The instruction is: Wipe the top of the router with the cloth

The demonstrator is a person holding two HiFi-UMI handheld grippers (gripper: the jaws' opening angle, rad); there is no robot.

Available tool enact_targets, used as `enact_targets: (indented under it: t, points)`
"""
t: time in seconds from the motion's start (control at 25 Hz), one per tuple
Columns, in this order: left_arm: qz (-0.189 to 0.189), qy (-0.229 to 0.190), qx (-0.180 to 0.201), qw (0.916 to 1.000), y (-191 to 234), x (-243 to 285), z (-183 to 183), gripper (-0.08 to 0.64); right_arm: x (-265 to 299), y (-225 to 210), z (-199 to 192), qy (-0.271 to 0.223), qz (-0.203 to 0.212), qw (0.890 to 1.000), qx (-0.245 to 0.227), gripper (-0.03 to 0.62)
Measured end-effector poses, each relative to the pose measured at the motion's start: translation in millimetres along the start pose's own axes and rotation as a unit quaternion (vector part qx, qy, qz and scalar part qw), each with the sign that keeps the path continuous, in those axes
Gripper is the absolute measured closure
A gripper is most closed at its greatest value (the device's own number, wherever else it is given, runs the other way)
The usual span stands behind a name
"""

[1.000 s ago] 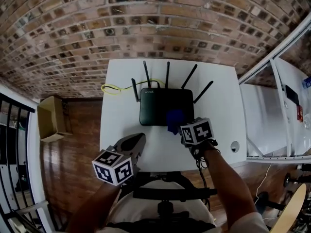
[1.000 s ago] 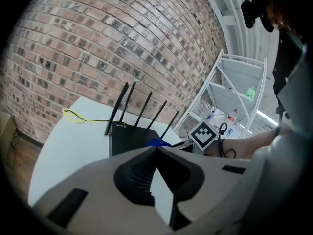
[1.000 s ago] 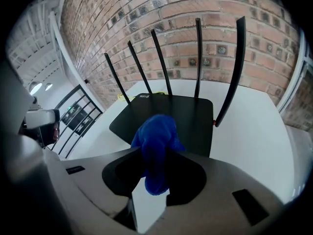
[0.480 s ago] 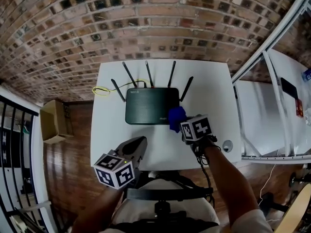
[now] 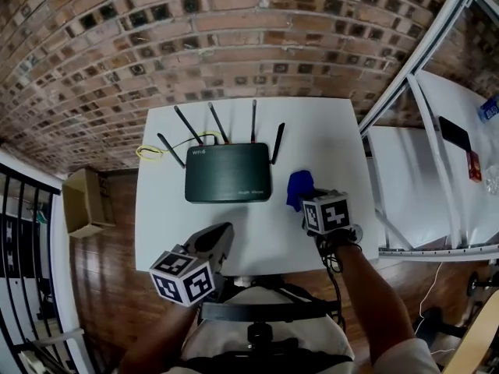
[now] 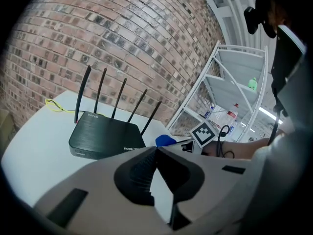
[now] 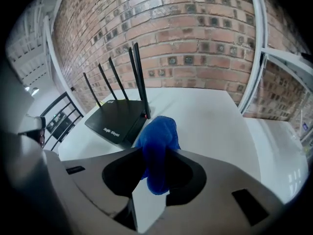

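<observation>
1. your right gripper (image 7: 155,156) is pinched tight on the blue cloth (image 7: 157,146).
2. a moment ago the cloth sat on the right front corner of the router (image 5: 228,173). now it has slid off and hangs just beside the router's right side, over the table (image 5: 320,131).
3. that looks like the end of a swipe, so the top may be done or may need one more pass.
4. your left gripper (image 6: 155,151) is closed on nothing, near the table's front edge.
5. count: one router, five antennas (image 5: 253,121), one cloth, one yellow cable (image 5: 148,151), two grippers.
</observation>
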State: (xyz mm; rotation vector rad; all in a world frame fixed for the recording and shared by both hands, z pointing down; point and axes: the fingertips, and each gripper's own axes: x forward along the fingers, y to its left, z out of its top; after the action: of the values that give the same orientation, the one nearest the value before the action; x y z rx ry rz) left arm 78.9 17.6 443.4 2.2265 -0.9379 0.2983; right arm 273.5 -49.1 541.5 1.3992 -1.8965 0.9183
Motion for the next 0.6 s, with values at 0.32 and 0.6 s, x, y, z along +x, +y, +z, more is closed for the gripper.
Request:
enact_targets:
  t: [0.32, 0.6]
  points:
    - [-0.006, 0.000, -0.003, 1.0000, -21, 12, -1, 0.529, -50, -26, 3, -0.097, 0.017, 0.994, 0.049, 0.463]
    - [-0.004, 0.005, -0.006, 1.0000, -35, 18, -7, 0.529, -81, -40, -14, -0.149, 0.049, 0.982, 0.102, 0.463]
